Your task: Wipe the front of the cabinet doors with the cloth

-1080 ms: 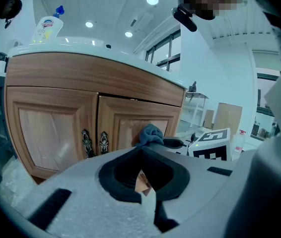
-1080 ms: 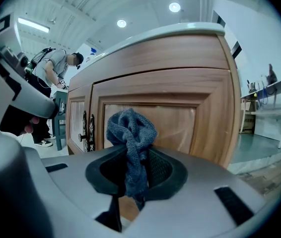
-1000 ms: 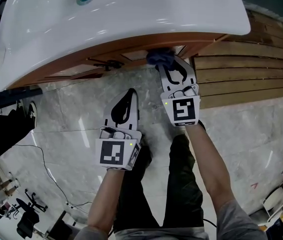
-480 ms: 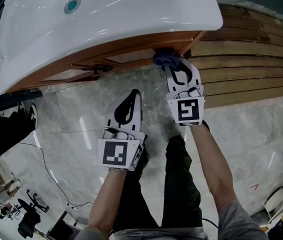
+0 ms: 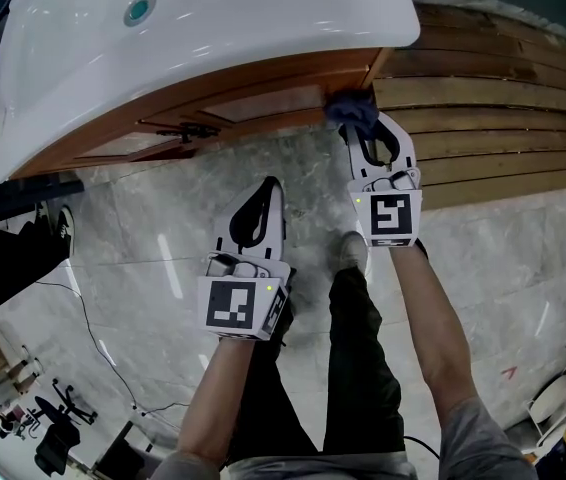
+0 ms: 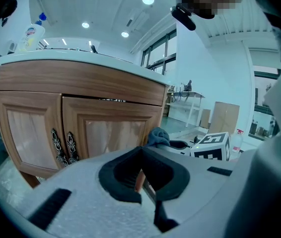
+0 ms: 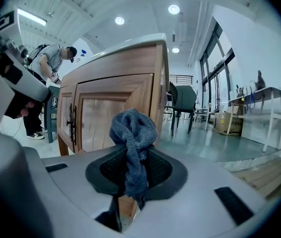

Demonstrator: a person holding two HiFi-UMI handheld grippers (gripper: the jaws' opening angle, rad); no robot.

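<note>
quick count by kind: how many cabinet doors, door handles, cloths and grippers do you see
cabinet doors: 2
door handles: 2
cloth: 1
grippers: 2, the left gripper and the right gripper
total: 7

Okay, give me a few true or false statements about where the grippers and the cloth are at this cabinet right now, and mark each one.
A white basin tops the cabinet. True.
The right gripper is shut on the cloth. True.
The cloth lies in the white basin. False: it is held by the right door, near the cabinet's right edge.
The left gripper holds a second cloth. False: its jaws are together on nothing.
</note>
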